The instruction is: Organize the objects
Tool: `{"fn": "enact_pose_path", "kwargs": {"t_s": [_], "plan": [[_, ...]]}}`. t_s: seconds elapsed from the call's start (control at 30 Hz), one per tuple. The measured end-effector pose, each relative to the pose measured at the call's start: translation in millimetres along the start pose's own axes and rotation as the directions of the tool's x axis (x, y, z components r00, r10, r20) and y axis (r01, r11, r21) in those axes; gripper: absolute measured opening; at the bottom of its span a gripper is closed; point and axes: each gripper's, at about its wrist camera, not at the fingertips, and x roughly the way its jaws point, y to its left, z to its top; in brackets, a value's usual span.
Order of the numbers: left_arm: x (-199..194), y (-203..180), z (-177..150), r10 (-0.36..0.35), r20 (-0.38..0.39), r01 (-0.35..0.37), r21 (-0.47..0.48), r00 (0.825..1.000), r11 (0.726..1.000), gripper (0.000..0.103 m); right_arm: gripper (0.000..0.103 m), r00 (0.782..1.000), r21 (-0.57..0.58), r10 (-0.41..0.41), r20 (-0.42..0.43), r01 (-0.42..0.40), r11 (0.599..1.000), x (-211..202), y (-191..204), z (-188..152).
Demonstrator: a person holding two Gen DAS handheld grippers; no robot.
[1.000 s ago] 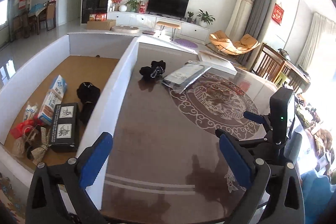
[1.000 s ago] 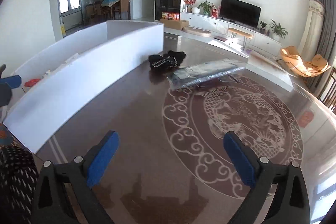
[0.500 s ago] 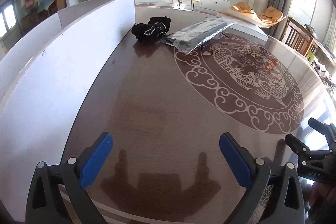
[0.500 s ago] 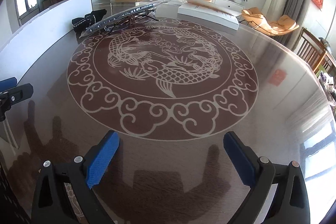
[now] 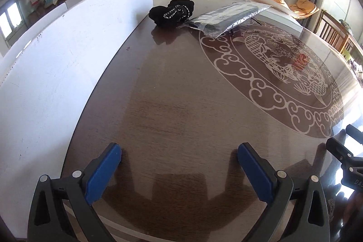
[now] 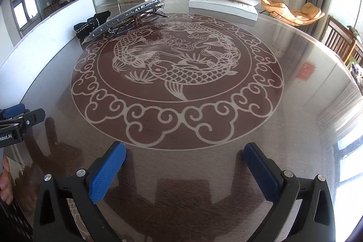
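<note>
- The table (image 5: 172, 106) is the biggest thing here — dark glossy wood running out ahead of both pairs of fingers, with a pale fish-and-cloud pattern (image 6: 177, 74) straight out past the right gripper's fingers and off to the right of the left gripper's.
- A white box wall (image 5: 68, 56) runs along the table just left of the left gripper's fingers and stretches away from them; what's inside it can't be seen from here.
- A silvery plastic bag (image 5: 229, 15) lies far ahead of the left fingers, a bit right of centre. From the right wrist camera it's far ahead and to the left, one end tipped up.
- A black bundle of cloth (image 5: 173, 11) with a white pattern sits touching the bag's left end, close to the box wall — well beyond either gripper's reach.
- Left gripper (image 5: 179, 170): blue pads spread wide, nothing between them, low over bare table.
- Right gripper (image 6: 185, 171): same deal, pads wide apart and holding nothing, hovering at the near edge of the pattern.
</note>
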Motion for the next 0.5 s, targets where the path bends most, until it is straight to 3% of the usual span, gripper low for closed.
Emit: {"fn": "enact_pose_path", "kwargs": {"t_s": [0.5], "plan": [[-0.5,0.4,0.0,0.001,0.005,-0.001,0.000,1.000,1.000,0.103,0.103,1.000,0.000,0.000,0.000,0.000,1.000,0.0,0.0,0.0]]}}
